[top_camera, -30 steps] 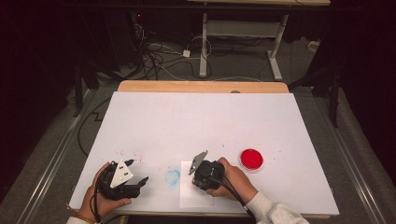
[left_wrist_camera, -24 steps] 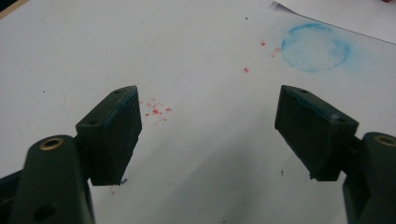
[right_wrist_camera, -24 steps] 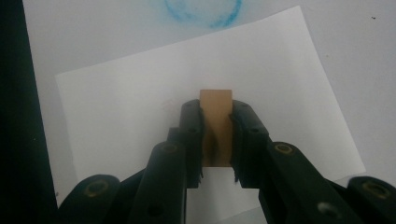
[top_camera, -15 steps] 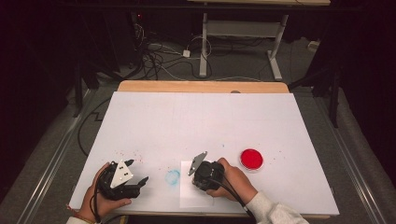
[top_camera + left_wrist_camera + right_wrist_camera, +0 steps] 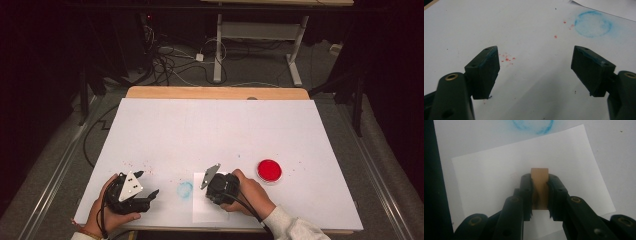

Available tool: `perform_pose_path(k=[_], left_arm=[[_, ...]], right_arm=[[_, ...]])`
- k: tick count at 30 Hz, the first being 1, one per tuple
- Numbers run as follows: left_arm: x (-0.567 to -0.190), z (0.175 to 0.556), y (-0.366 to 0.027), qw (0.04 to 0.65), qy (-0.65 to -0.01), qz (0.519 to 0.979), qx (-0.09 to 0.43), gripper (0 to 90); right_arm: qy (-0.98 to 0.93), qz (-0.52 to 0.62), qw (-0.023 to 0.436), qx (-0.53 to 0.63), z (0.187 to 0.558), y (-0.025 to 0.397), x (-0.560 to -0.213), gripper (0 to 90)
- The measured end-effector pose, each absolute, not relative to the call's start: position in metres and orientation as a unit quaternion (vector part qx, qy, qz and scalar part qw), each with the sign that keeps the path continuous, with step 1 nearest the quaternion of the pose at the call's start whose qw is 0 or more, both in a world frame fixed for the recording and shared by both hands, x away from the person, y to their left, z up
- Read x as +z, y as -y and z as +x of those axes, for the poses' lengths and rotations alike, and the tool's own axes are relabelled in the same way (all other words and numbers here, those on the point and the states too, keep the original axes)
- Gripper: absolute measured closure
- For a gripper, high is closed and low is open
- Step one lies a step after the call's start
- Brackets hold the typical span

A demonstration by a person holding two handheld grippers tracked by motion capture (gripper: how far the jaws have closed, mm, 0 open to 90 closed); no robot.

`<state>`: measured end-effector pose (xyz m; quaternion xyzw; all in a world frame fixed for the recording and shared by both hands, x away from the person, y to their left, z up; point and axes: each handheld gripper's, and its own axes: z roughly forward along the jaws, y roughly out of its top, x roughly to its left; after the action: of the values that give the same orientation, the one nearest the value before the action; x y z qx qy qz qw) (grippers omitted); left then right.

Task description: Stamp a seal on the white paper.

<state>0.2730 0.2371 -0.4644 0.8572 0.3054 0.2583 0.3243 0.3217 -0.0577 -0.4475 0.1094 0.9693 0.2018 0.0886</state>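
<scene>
Gripping a small wooden block [image 5: 539, 187] between its closed jaws, the right gripper [image 5: 214, 186] holds it over a paper sheet [image 5: 486, 182] on the bench [image 5: 220, 130]. The left gripper [image 5: 535, 70] rests nearby, jaws wide apart and empty.

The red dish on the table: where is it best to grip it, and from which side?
Probably by the rim of the red dish, from above, one jaw inside and one outside: it lies low and flat on the table, and it may be too wide to span.
</scene>
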Motion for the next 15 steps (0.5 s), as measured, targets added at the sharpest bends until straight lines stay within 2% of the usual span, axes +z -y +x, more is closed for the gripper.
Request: perform_pose_path(k=[15], left_arm=[[-0.464, 0.274, -0.237, 0.326, -0.302, 0.858, 0.258, 22.5]], right_arm=[[-0.950, 0.131, 0.104, 0.263, 0.317, 0.087, -0.411, 76.1]])
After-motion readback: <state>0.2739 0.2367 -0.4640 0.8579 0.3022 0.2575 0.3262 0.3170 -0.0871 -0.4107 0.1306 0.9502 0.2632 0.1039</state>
